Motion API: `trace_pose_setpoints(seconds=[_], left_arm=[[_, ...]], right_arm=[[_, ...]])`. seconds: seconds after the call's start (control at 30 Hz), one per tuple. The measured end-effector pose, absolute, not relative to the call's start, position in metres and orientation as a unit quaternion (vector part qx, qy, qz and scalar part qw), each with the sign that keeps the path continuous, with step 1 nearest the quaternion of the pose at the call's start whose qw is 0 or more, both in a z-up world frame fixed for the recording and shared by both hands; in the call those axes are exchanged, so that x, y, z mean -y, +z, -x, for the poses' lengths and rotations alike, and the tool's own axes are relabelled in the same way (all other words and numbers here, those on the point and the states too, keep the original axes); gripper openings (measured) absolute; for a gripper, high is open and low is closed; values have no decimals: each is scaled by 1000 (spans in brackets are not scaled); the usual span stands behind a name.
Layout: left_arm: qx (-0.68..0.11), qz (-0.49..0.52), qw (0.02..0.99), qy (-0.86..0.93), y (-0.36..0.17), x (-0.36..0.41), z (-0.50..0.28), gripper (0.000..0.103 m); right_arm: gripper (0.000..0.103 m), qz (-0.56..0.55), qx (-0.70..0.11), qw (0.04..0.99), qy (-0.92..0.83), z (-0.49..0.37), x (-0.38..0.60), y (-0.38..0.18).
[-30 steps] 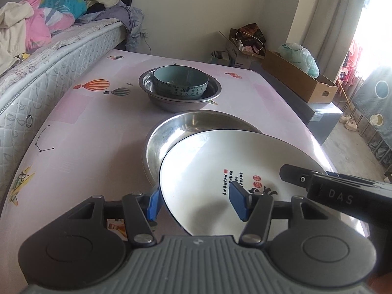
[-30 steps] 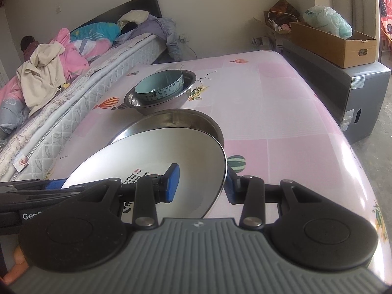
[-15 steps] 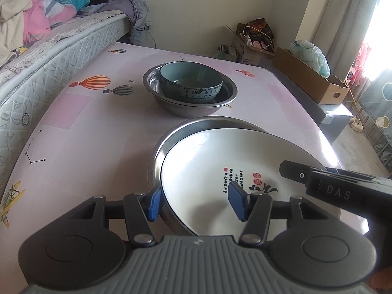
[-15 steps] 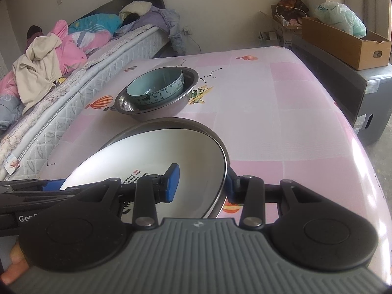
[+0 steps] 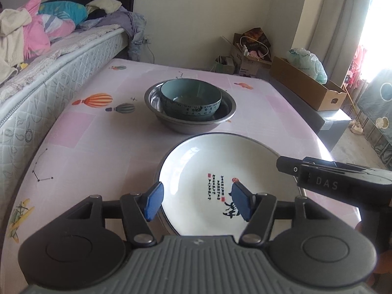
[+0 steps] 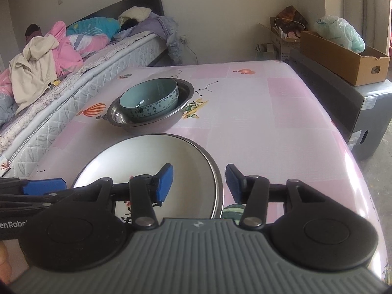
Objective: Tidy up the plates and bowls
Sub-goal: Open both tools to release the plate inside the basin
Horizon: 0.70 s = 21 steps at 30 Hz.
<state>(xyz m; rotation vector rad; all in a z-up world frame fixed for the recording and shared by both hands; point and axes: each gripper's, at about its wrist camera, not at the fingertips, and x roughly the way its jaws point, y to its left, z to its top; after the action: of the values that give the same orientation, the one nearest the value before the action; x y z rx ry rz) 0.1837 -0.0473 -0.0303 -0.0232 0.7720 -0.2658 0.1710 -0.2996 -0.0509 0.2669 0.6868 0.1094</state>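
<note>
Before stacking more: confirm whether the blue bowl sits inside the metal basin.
Yes, the blue bowl sits inside the metal basin, leaning toward one side.

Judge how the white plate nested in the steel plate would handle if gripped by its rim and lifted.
The white plate looks like glazed ceramic: probably rigid, fairly heavy for its size, breakable if dropped. Its glossy rim may slide between pads. It sits inside the steel plate, so lifting it could scrape or shift that one.

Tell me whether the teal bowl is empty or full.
Empty. Both views show the teal bowl's bare inside, nothing in it; it sits inside the steel basin.
</note>
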Motion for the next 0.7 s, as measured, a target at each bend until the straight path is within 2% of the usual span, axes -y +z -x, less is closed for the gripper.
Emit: trace_pose_setpoints(seconds=[0.27, 0.4, 0.7], left_arm=[[-378, 9, 917, -127, -28, 49, -175, 69], [-379, 8, 917, -127, -26, 49, -167, 75], [-390, 12, 913, -122, -23, 51, -146, 84]], right_arm=[[52, -151, -328, 931, 47, -153, 310, -43], [62, -166, -329, 929, 44, -134, 314, -42], [73, -196, -338, 920, 43, -94, 324, -40]])
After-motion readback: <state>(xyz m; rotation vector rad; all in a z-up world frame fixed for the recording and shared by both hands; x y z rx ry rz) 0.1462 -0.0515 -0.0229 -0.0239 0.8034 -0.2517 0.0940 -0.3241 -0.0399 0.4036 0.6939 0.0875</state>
